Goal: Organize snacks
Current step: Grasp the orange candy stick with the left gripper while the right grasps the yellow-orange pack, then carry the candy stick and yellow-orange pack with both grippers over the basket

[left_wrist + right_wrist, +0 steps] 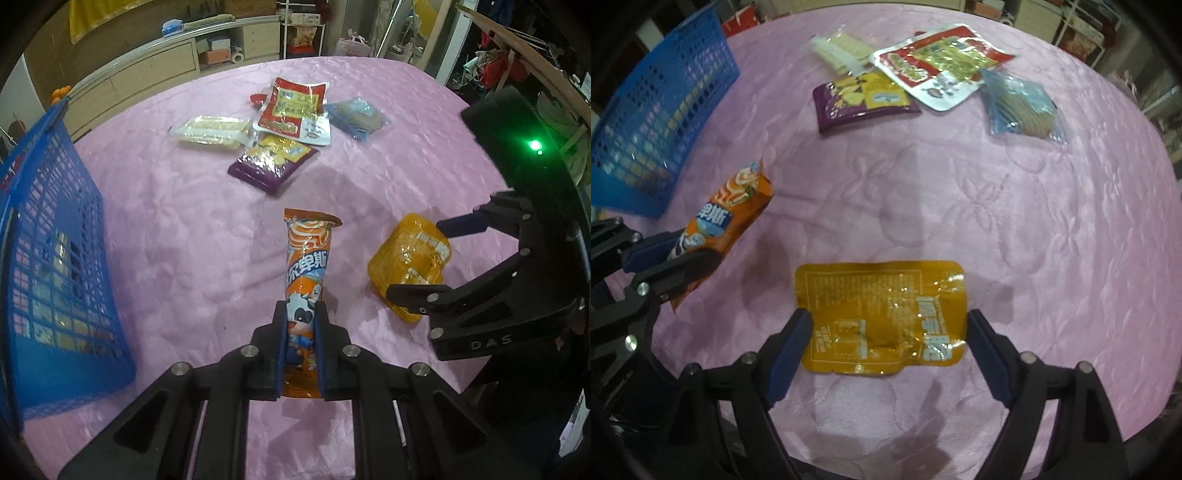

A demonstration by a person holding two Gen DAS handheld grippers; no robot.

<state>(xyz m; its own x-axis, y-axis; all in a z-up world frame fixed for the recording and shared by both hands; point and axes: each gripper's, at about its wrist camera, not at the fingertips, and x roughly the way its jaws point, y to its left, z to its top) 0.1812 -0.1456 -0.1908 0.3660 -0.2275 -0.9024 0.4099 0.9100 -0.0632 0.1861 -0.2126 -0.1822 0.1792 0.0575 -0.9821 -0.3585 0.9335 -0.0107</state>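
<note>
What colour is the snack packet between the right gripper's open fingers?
Amber yellow packet, with pale printed text; clearest in the right wrist view.

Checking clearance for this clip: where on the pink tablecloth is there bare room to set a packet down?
The widest bare stretch of pink tablecloth lies between the flat yellow foil pouch and the clear blue biscuit bag. Another lies between the blue plastic mesh basket and the purple snack packet. Around the red-and-white pouch, packets crowd together.

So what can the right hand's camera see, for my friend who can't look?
The right gripper, open, straddles a yellow snack packet lying on a pink tablecloth. At left, the left gripper holds an orange packet near a blue basket.
</note>
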